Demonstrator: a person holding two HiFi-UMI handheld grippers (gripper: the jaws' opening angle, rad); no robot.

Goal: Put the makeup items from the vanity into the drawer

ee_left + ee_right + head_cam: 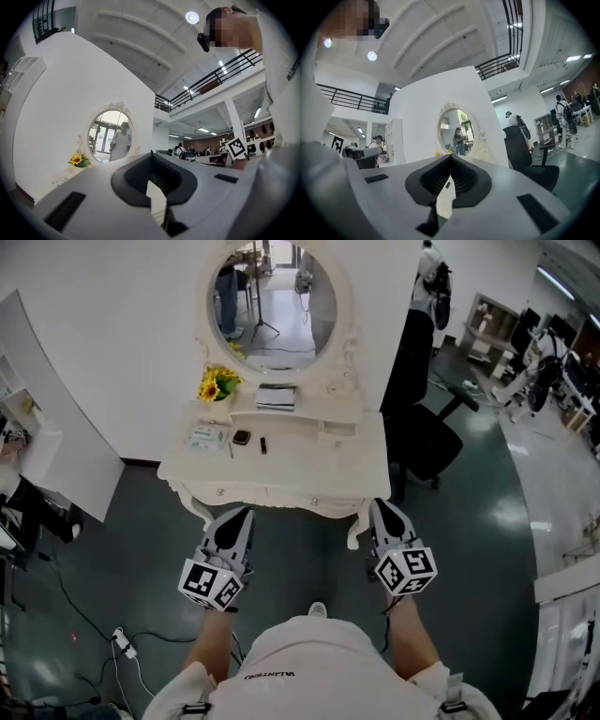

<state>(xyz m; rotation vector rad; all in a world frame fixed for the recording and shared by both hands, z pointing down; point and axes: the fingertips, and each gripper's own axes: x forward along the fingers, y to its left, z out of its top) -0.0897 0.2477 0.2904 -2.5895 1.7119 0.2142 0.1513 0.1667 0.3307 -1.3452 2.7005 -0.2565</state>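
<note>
left gripper (pixel 238 514), right gripper (pixel 381 506) both pinched closed, empty, just short of the vanity (pixel 291 474). might knock the small dark tube (pixel 263 444) off it reaching in like that.

the left gripper (pixel 238 514) and right gripper (pixel 382 506) are alike: pale grey tapered shells with a black hollow near the tip, ribbed inside, and black oblong slots set in the flat sides. at the back of each sits a white cube (pixel 214 584) printed with black square markers. the person wears a white short-sleeved shirt (pixel 291 662) with small dark lettering below the collar, dark straps (pixel 193 707) at both shoulders, a pale shoe (pixel 318 611), and a black camera (pixel 203 41) on the head.
</note>
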